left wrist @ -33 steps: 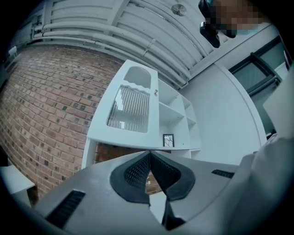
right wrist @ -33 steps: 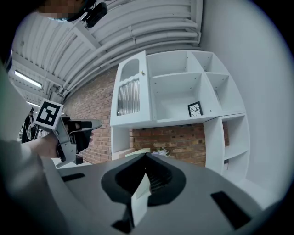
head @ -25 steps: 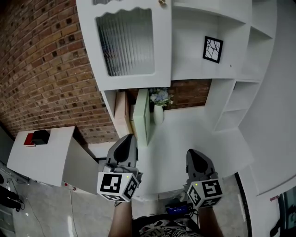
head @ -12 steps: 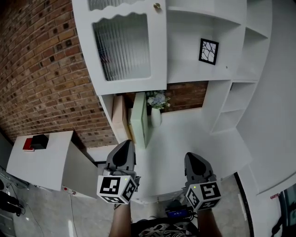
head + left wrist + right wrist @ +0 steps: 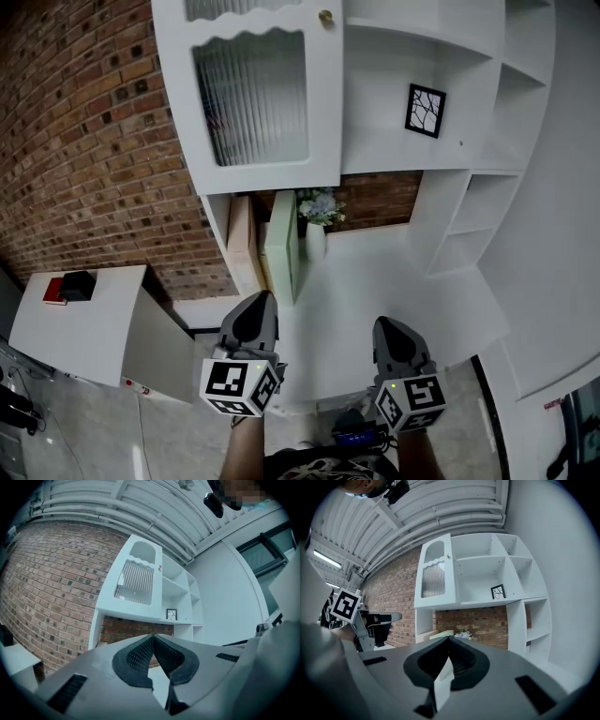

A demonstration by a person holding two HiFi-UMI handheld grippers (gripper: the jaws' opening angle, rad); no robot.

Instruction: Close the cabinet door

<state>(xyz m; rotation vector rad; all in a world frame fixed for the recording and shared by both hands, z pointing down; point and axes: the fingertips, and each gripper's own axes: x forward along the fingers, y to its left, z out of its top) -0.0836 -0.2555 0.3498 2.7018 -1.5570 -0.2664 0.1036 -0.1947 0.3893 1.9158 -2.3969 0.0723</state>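
Brick wall, white cabinet door (image 5: 267,94); left gripper (image 5: 255,302), right gripper (image 5: 392,326) pressed together, empty; may skid off its smooth face.

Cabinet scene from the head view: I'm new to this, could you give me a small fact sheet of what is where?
cabinet door: white, ribbed glass panel, covers the left compartment, looks shut
knob: gold, at the door's right edge
framed picture: on the open shelf right of the door
vase of flowers: on the counter below
left gripper: jaws together, empty, clear of the door
right gripper: jaws together, empty
brick wall: left of the cabinet
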